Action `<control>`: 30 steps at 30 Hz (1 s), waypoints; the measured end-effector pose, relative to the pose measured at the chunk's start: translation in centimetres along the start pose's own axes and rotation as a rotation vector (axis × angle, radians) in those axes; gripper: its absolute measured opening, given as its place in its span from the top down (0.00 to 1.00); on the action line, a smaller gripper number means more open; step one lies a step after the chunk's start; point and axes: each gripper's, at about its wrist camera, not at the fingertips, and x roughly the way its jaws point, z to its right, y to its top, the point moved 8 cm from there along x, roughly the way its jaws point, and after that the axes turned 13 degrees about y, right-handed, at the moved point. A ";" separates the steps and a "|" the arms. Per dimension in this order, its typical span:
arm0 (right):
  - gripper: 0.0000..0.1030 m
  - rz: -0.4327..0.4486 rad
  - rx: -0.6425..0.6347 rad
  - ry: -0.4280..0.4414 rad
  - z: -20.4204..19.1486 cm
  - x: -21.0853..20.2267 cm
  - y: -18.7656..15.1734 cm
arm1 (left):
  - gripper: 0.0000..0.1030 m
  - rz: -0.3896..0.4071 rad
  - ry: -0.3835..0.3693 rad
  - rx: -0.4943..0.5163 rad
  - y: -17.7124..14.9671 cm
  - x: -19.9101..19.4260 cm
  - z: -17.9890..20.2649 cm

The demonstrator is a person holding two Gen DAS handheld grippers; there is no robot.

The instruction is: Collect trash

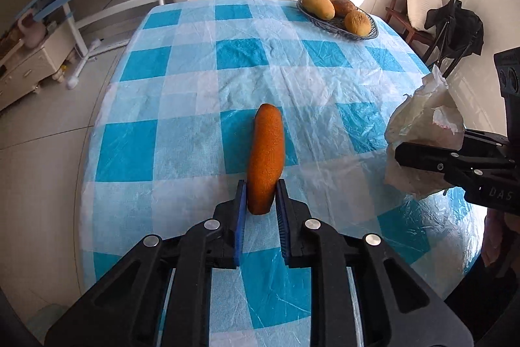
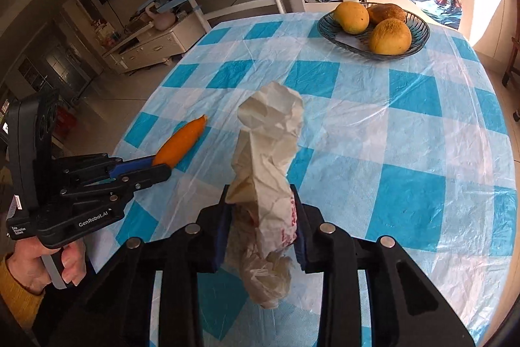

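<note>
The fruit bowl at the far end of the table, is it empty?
No, the bowl holds three yellowish-brown fruits, plain in the right wrist view.

Fruit bowl — checked tablecloth

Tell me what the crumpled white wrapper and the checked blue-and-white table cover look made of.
Crumpled white wrapper: looks like thin matte paper with sharp creases and red print; a filmier, translucent piece, likely plastic, hangs below it. Checked blue-and-white table cover: probably thin plastic sheet, glossy, with fine wrinkles that catch the light.
</note>
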 end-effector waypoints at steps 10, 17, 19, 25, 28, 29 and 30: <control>0.62 -0.065 -0.008 0.076 -4.6 0.7 -5.4 | 0.84 0.059 0.085 -0.038 -5.9 -5.6 -1.9; 0.40 -0.028 0.033 0.055 -4.5 -0.3 -6.4 | 0.83 0.068 0.075 -0.073 -7.9 -7.3 -2.6; 0.36 -0.014 0.047 0.042 -4.3 -0.6 -6.6 | 0.83 0.061 0.061 -0.094 -8.3 -7.3 -2.9; 0.35 0.049 0.063 -0.009 -4.1 -1.5 -6.5 | 0.61 0.040 0.042 -0.138 -9.3 -6.8 -3.7; 0.30 0.075 0.040 -0.053 -4.2 -1.8 -6.5 | 0.53 0.046 0.059 -0.118 -9.4 -6.7 -3.6; 0.30 0.080 0.030 -0.065 -4.2 -1.8 -6.5 | 0.52 0.048 0.068 -0.111 -9.4 -6.7 -3.5; 0.30 0.084 0.022 -0.073 -4.2 -1.8 -6.5 | 0.51 0.049 0.073 -0.103 -9.4 -6.7 -3.4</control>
